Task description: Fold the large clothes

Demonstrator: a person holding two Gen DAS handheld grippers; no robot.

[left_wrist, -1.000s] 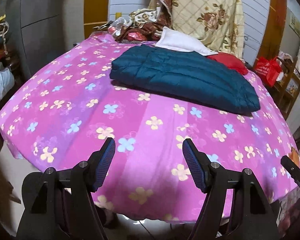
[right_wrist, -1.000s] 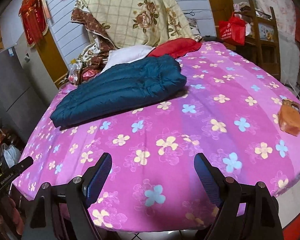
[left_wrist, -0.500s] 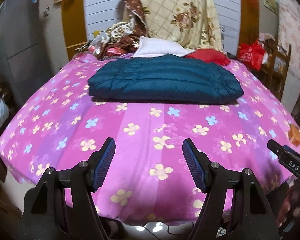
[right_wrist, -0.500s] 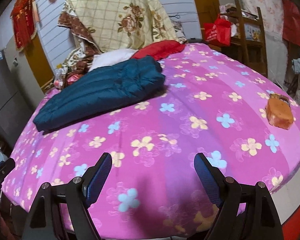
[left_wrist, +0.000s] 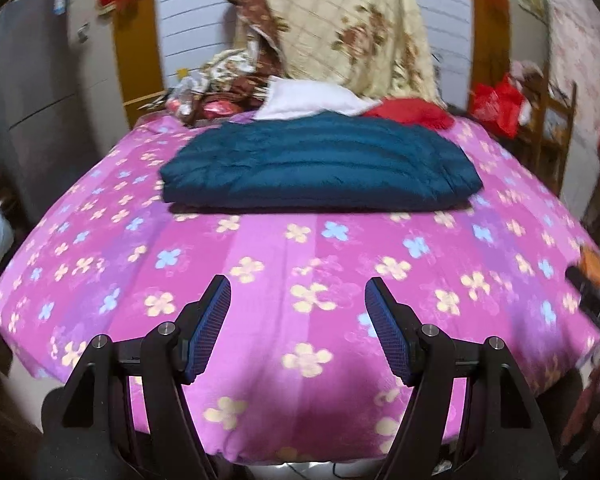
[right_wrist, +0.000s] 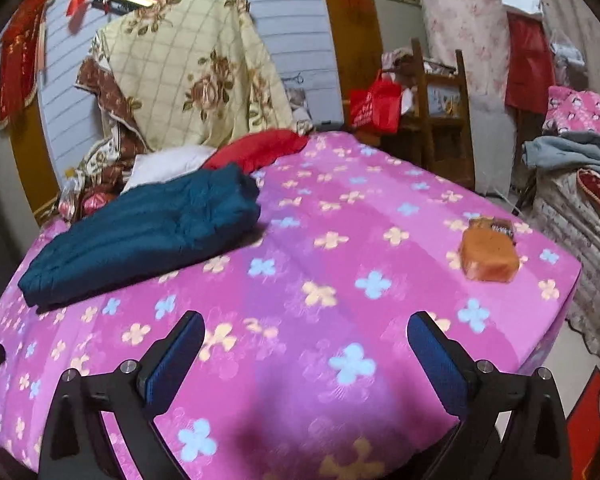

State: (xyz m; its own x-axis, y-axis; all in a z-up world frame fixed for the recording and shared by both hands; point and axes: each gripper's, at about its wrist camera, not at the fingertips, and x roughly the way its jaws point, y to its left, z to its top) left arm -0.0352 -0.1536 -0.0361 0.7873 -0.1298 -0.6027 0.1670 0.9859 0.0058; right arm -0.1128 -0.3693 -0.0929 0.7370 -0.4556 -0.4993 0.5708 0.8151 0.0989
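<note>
Jacket (left_wrist: 316, 164) folded on bed (left_wrist: 284, 264), both tools (left_wrist: 298, 304) (right_wrist: 306, 344) spread, orange pouch (right_wrist: 488, 252) clear only rightward.

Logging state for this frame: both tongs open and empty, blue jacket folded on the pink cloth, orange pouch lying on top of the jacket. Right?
Not quite. The orange pouch lies on the pink cloth itself, well apart from the blue jacket, as the right wrist view shows. The rest holds: left tongs and right tongs are open and empty, and the jacket is folded.

Dim indoor light, motion blur, fisheye warping
</note>
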